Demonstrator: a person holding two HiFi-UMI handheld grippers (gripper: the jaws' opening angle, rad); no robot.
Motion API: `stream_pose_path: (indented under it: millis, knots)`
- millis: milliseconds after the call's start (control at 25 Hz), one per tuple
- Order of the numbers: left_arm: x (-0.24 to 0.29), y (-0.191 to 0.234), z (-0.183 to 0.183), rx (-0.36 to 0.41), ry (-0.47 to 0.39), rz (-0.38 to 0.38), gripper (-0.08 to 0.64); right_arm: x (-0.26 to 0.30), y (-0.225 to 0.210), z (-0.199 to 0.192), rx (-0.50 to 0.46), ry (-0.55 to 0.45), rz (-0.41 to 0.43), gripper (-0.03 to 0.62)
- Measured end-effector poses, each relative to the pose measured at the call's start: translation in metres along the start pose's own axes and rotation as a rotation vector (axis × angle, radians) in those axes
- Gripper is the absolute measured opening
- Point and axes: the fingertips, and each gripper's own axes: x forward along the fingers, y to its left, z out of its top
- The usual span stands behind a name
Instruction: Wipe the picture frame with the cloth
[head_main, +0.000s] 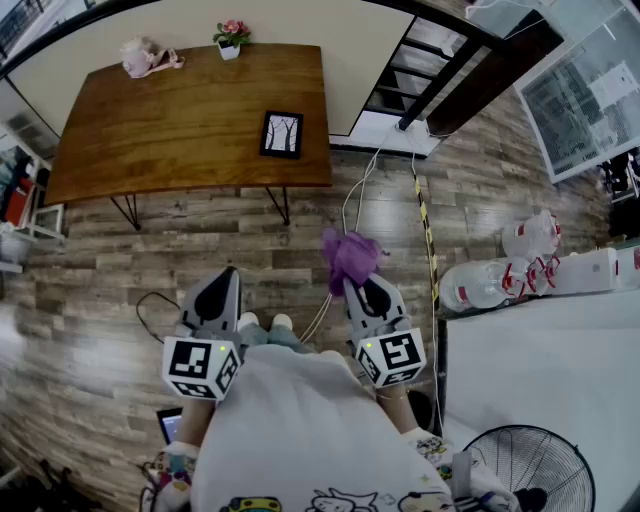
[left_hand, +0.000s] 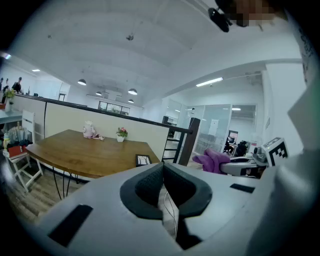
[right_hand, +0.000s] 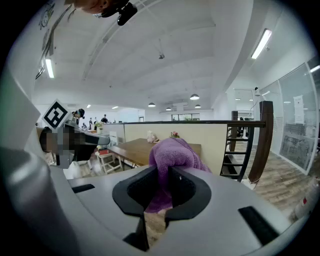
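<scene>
A black picture frame (head_main: 282, 134) with a tree drawing lies flat on the wooden table (head_main: 180, 130), near its right front corner; it shows small in the left gripper view (left_hand: 143, 160). My right gripper (head_main: 358, 283) is shut on a purple cloth (head_main: 349, 257), which bunches up out of its jaws (right_hand: 172, 160). My left gripper (head_main: 226, 277) is shut with nothing in it, its pads (left_hand: 150, 185) meeting. Both grippers hang over the floor, well short of the table.
A potted pink flower (head_main: 231, 37) and a pink soft toy (head_main: 143, 57) stand at the table's far edge. A cable (head_main: 352, 200) runs across the wood floor. A white counter (head_main: 545, 360), bottles (head_main: 490, 280) and a fan (head_main: 530, 470) are to the right; a staircase (head_main: 430, 70) is beyond.
</scene>
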Motion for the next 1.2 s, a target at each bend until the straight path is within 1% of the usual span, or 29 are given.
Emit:
stream_pose_path:
  millis: [240, 520, 600, 640, 760, 960, 1080, 1200]
  knots:
    - [-0.004, -0.004, -0.001, -0.007, -0.017, 0.021, 0.006, -0.009, -0.003, 0.001, 0.024, -0.016, 0.008, 0.043]
    - [-0.014, -0.01, -0.003, -0.009, -0.055, 0.039, 0.015, -0.02, -0.002, 0.003, 0.019, -0.048, 0.028, 0.043]
    - [-0.016, -0.01, -0.005, -0.011, -0.052, 0.037, 0.073, -0.021, -0.001, 0.002, 0.019, -0.05, 0.033, 0.043]
    - [-0.016, -0.01, -0.005, -0.01, -0.05, 0.038, 0.088, -0.021, -0.001, 0.001, 0.021, -0.05, 0.035, 0.043]
    - [-0.014, -0.006, -0.003, -0.004, -0.047, 0.046, 0.121, -0.016, -0.001, 0.001, 0.03, -0.044, 0.045, 0.043]
    - [0.0, 0.008, 0.005, 0.004, -0.05, 0.036, 0.186, 0.007, -0.005, 0.002, 0.042, -0.034, 0.049, 0.043]
    - [0.018, 0.023, 0.012, -0.006, -0.049, 0.028, 0.222, 0.028, -0.01, 0.006, 0.047, -0.034, 0.045, 0.043]
    - [0.044, 0.042, 0.023, -0.009, -0.044, 0.018, 0.24, 0.055, -0.02, 0.015, 0.046, -0.029, 0.036, 0.043]
